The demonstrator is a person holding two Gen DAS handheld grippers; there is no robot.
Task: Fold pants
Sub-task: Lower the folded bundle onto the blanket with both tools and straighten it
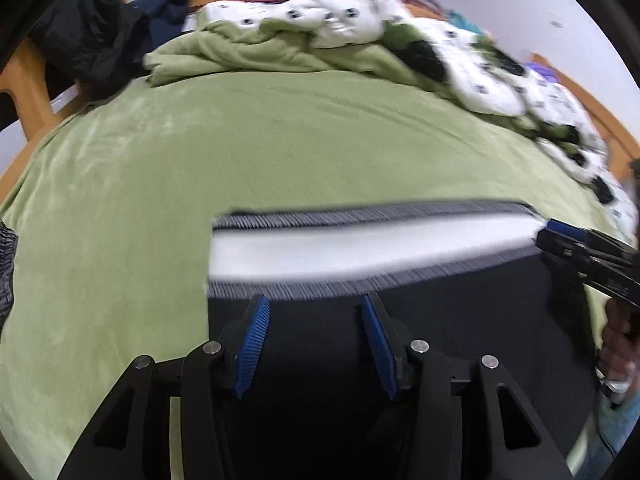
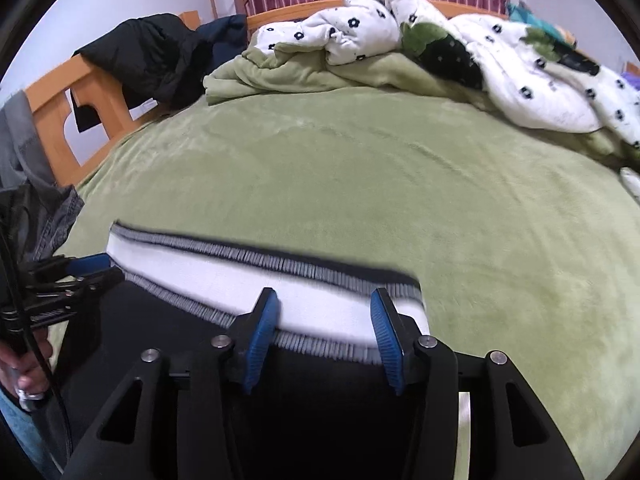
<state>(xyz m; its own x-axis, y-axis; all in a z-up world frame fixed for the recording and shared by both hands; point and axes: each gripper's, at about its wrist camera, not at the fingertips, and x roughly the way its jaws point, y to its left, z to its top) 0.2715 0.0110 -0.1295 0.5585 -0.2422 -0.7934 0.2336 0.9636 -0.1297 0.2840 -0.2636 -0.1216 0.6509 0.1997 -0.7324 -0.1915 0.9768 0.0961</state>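
Note:
Black pants (image 1: 360,344) lie on the green bed sheet (image 1: 280,152), their white waistband with grey ribbed edges (image 1: 360,244) towards the far side. My left gripper (image 1: 314,300) hovers over the black cloth just short of the waistband, blue pads (image 1: 256,332) apart and pressing on nothing. My right gripper (image 2: 324,294) stands open over the waistband (image 2: 240,276) near its right end. Each gripper shows in the other's view: the right gripper (image 1: 560,240) at the band's right end, the left gripper (image 2: 92,268) at its left end.
A crumpled white flowered duvet (image 2: 500,60) and a bunched green blanket (image 2: 280,76) lie at the far side of the bed. Dark jackets (image 2: 152,52) hang over the wooden bed frame (image 2: 52,120). A grey garment (image 2: 52,216) lies at the left edge. A hand (image 1: 616,352) grips the right handle.

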